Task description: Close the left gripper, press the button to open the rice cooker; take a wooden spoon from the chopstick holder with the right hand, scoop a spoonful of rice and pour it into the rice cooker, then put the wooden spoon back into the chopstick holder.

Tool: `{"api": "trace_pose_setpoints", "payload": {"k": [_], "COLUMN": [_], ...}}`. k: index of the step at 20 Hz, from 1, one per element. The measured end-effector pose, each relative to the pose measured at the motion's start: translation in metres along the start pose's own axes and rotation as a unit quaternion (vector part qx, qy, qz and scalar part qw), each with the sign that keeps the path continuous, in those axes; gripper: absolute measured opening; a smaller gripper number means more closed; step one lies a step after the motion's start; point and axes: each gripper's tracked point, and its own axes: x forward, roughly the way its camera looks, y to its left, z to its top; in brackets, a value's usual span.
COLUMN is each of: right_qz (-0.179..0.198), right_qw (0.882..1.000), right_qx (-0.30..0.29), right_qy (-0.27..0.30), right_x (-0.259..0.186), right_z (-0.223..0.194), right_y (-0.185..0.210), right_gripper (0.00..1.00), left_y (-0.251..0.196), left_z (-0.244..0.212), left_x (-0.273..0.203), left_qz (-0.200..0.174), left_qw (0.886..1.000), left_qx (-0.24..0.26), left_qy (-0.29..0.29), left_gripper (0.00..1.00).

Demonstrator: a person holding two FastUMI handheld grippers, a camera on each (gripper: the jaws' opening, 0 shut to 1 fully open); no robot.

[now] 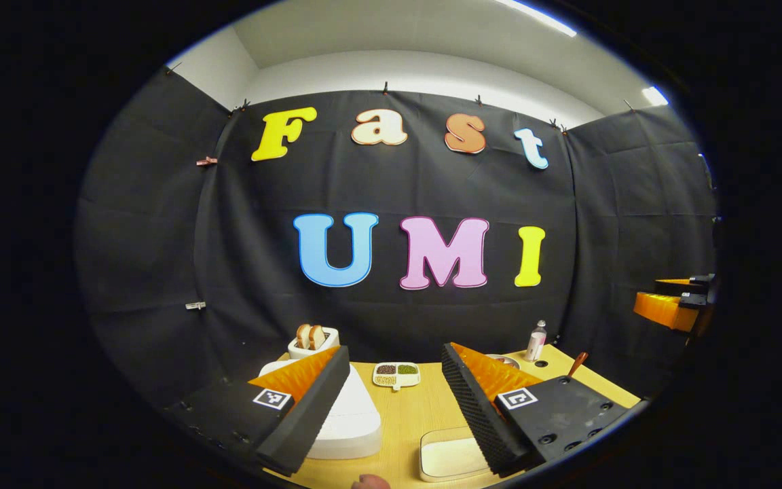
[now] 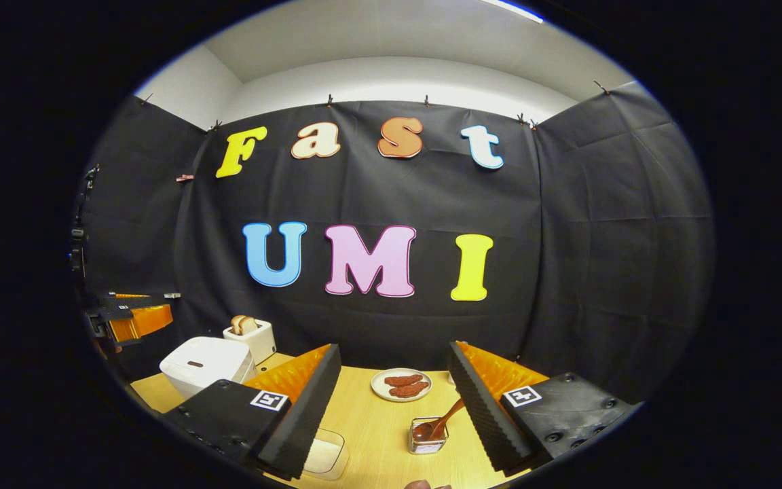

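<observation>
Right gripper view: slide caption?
Open right gripper above table, wooden spoon in its holder, rice cooker closed.

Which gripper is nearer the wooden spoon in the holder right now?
Right. The right gripper, open, hangs over the table with the wooden spoon just ahead between its fingers. The left gripper, open, sits above the rice cooker, well aside of the spoon.

Your left gripper (image 1: 394, 401) is held level, facing forward, jaws spread wide with nothing between them. Your right gripper (image 2: 391, 401) sits the same: level, jaws wide apart, nothing gripped. In the left gripper view the right gripper shows far right, raised.
</observation>
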Motion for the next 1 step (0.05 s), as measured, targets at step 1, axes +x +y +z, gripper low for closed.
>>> {"api": "trace_pose_setpoints", "payload": {"k": [1], "right_qz": [0.001], "right_qw": [1.000], "right_qx": [0.000], "right_qy": [0.001], "right_x": [-0.0004], "right_z": [-0.0001], "right_y": [0.0004], "right_gripper": [0.99], "left_y": [-0.0024], "left_z": [-0.0013], "left_x": [-0.0006], "left_qz": [-0.001], "left_qw": [1.000], "left_qx": [0.003], "left_qy": [-0.001], "left_gripper": [0.95]}}
